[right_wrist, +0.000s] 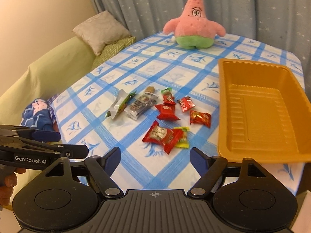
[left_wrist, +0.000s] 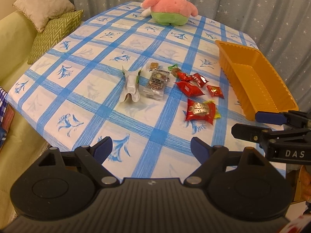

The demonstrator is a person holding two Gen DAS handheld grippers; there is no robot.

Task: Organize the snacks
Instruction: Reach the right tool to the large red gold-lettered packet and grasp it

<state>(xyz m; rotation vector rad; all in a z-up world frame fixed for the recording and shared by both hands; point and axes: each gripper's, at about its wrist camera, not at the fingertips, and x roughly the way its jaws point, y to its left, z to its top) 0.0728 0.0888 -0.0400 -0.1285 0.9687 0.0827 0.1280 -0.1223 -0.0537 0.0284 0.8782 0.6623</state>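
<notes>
Several snacks lie in the middle of the checked tablecloth: a large red packet (left_wrist: 201, 110) (right_wrist: 164, 136), smaller red packets (left_wrist: 189, 88) (right_wrist: 167, 112), a clear pack of dark snacks (left_wrist: 156, 84) (right_wrist: 141, 104) and a silver pouch (left_wrist: 131, 86) (right_wrist: 120, 105). An empty orange tray (left_wrist: 258, 81) (right_wrist: 260, 112) stands to their right. My left gripper (left_wrist: 151, 145) (right_wrist: 72, 143) hovers open over the table's near edge, short of the snacks. My right gripper (right_wrist: 155, 155) (left_wrist: 246, 123) is open too, just short of the large red packet and beside the tray's near corner. Neither holds anything.
A pink and green plush star (left_wrist: 171, 5) (right_wrist: 194, 27) sits at the table's far edge. A green sofa (left_wrist: 11, 62) with cushions (left_wrist: 43, 3) runs along the left side. A starred curtain (right_wrist: 233, 3) hangs behind. A blue cloth bundle (right_wrist: 38, 114) lies on the sofa.
</notes>
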